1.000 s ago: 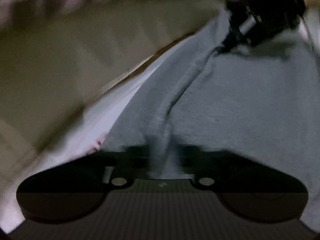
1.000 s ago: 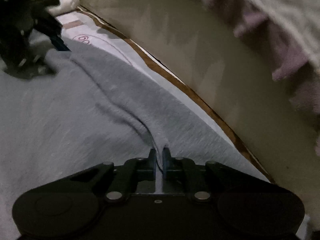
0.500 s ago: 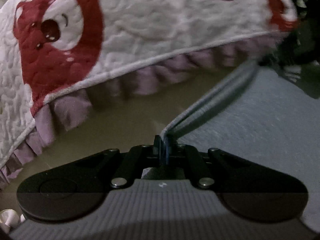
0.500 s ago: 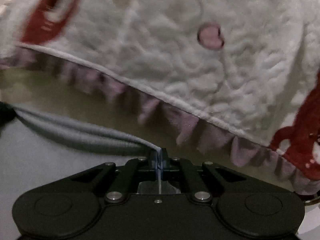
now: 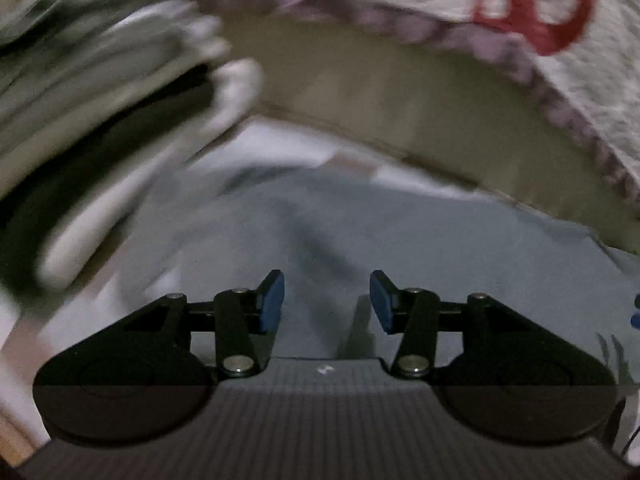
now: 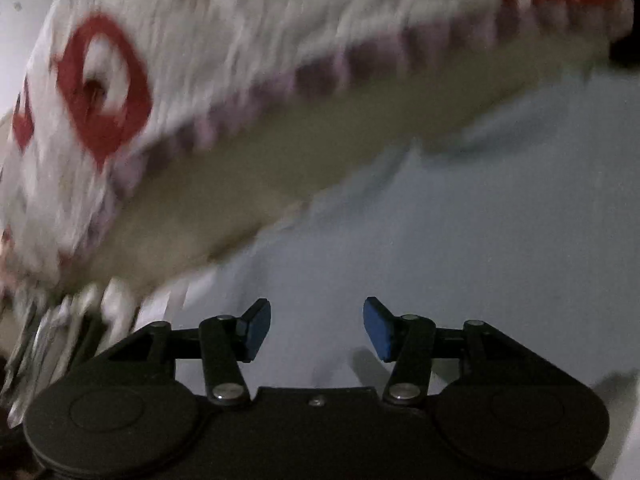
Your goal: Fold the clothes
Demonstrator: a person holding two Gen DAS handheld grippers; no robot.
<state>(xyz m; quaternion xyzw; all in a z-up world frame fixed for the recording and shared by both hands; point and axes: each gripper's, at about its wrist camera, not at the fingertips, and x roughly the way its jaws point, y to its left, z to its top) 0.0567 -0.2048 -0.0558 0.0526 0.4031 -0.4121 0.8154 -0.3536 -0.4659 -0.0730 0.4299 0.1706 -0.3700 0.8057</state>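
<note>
- My left gripper [image 5: 327, 300]: jaws have just been opening, now spread, nothing between; flat grey knit garment [image 5: 420, 248] lies below and ahead.
- My right gripper [image 6: 317, 330]: same, spread and empty above the cloth [image 6: 460, 240].

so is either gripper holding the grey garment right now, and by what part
Neither. The left gripper and right gripper have just been opening, with nothing between their pads; the grey garment lies flat beneath them.
</note>
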